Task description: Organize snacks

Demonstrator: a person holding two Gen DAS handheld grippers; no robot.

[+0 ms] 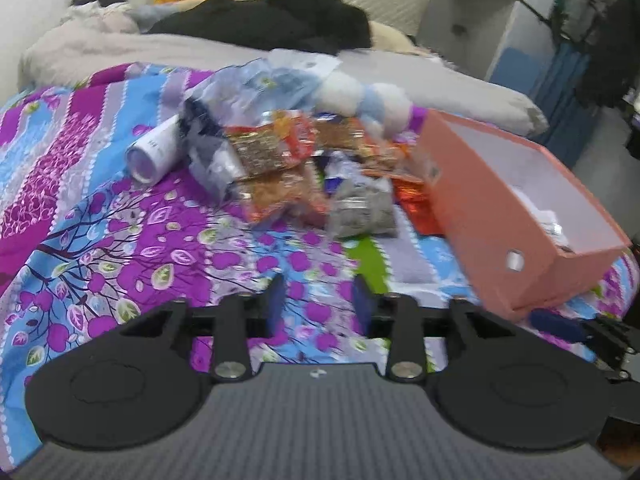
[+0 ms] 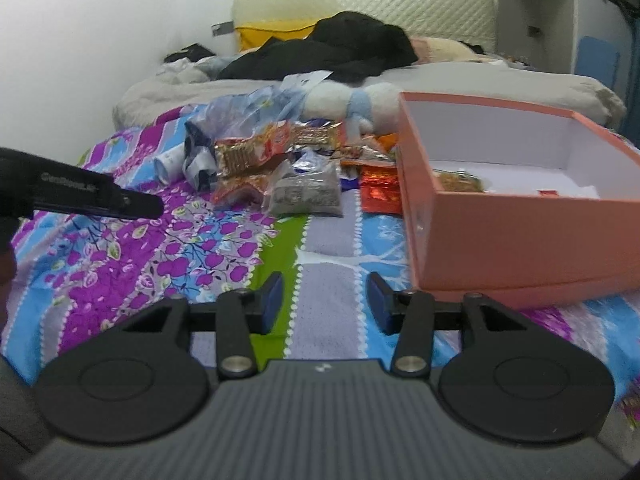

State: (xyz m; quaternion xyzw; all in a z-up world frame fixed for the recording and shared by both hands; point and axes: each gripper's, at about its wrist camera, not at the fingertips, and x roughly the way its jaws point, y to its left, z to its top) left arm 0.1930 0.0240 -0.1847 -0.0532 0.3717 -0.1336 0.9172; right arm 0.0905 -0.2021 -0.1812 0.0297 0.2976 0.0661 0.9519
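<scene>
Jaws of both tools stand apart with nothing between them: the left gripper (image 1: 318, 304) and right gripper (image 2: 326, 300) sit low in their frames over the flowered bedspread (image 1: 120, 240). Beyond, mid-frame, lies the pile of snacks (image 1: 304, 168): crinkly orange and red packets (image 2: 244, 156), one grey bag (image 2: 308, 196). They look light, soft and slippery, so pinching a sealed edge seems wisest. At right, the pink box (image 2: 500, 232) stands open, holding a few items
</scene>
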